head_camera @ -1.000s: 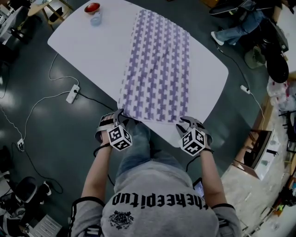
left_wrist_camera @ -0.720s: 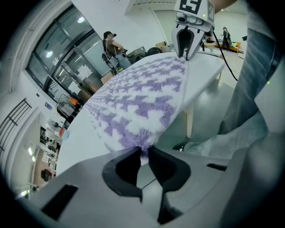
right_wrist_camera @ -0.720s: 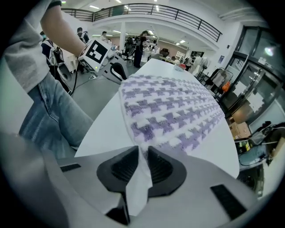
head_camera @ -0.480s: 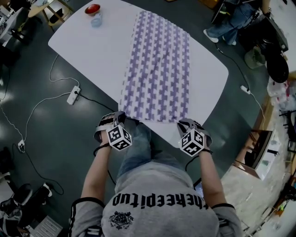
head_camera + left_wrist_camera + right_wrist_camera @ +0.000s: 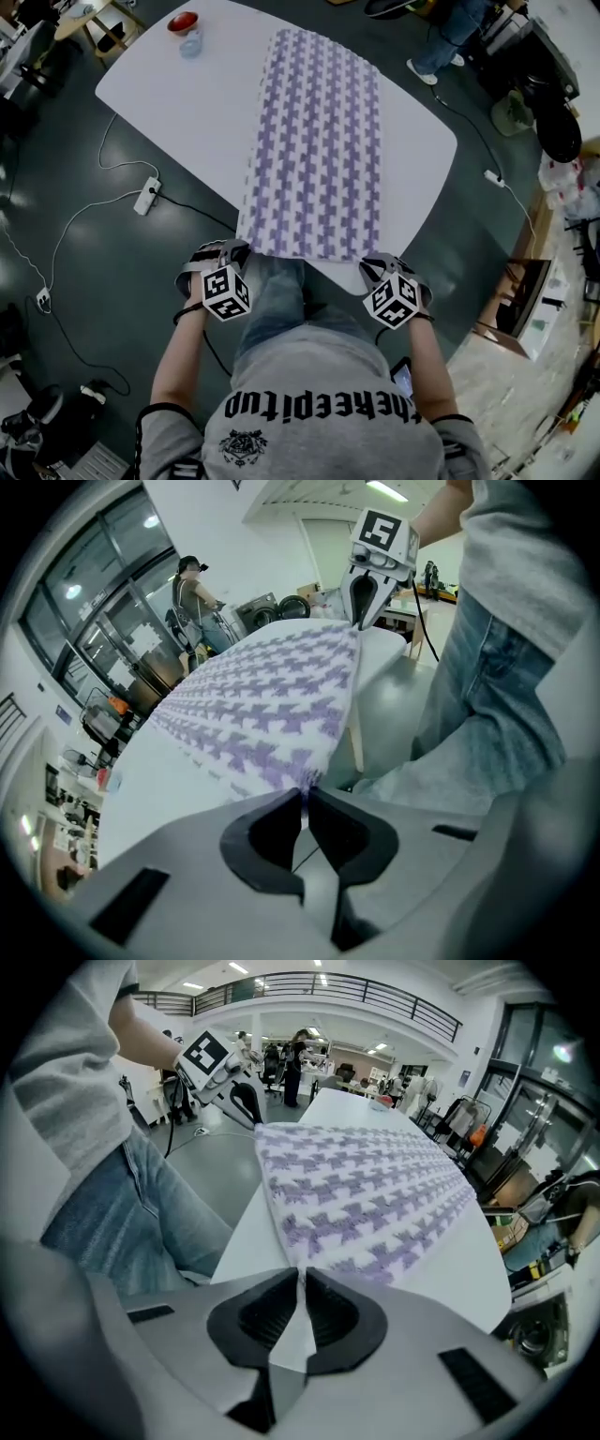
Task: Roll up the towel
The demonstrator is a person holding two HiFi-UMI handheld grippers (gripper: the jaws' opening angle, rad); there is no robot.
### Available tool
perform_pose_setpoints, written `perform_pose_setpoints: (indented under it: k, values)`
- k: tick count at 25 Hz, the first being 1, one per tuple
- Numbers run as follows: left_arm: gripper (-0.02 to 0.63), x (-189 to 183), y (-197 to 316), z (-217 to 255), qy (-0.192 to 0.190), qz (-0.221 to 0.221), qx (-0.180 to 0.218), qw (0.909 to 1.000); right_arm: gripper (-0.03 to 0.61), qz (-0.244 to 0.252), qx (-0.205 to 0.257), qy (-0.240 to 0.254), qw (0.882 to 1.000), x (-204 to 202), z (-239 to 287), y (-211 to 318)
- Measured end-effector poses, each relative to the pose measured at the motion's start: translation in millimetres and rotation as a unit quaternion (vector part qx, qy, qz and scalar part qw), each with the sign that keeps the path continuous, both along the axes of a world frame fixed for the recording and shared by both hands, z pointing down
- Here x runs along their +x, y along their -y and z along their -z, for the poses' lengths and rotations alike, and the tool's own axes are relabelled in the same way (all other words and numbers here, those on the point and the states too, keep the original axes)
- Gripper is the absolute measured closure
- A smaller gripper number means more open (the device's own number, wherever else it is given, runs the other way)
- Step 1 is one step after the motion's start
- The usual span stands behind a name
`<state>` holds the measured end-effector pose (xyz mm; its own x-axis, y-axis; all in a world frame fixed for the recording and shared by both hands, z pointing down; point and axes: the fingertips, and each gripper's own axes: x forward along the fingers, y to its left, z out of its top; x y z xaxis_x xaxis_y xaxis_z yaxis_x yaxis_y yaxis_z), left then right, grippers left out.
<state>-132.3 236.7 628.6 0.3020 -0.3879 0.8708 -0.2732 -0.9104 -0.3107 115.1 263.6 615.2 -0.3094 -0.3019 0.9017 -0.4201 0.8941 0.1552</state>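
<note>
Head view, from the left: a white power strip (image 5: 147, 195) lies on the floor. The left gripper (image 5: 232, 251) has just closed its jaws and pinches the near left corner of the purple-and-white patterned towel (image 5: 319, 141). The towel lies spread flat on the white table (image 5: 178, 94), reaching from its near edge toward the far side. The right gripper (image 5: 377, 264), jaws also just closed, pinches the near right corner.

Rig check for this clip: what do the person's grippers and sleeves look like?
The left gripper and right gripper have light grey bodies with black ribbed pads. Each carries a white cube with black square markers. The person wears a grey T-shirt with black-trimmed short sleeves, and blue jeans.
</note>
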Motion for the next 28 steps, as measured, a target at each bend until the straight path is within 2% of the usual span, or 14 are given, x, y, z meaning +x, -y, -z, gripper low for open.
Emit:
perform_pose_setpoints:
  k: [8, 16, 18, 22, 24, 28]
  values:
    - [0.586, 8.8, 11.2, 21.9, -0.033, 0.005, -0.039, 0.9987, 0.548, -0.053, 0.041, 0.032, 0.997, 9.6, 22.0, 26.5]
    - [0.586, 13.9, 66.4, 24.6, -0.053, 0.035, -0.066, 0.9958, 0.548, -0.056, 0.069, -0.002, 0.996, 14.3, 16.8, 94.7]
    - [0.586, 15.2, 71.0, 25.0, -0.066, 0.045, -0.088, 0.993, 0.548, -0.055, 0.074, -0.013, 0.996, 14.3, 13.0, 107.4]
    - [0.586, 17.4, 75.4, 25.8, -0.098, 0.067, -0.153, 0.981, 0.548, -0.051, 0.073, -0.028, 0.996, 13.7, 3.5, 125.3]
    - [0.586, 16.4, 86.7, 21.7, -0.093, 0.08, -0.16, 0.9795, 0.548, -0.049, 0.071, -0.035, 0.996, 13.8, -2.7, 132.8]
    - [0.584, 9.5, 115.7, 5.1, -0.056, 0.099, -0.139, 0.9838, 0.548, -0.055, 0.076, -0.044, 0.995, 9.3, -13.6, 147.6]
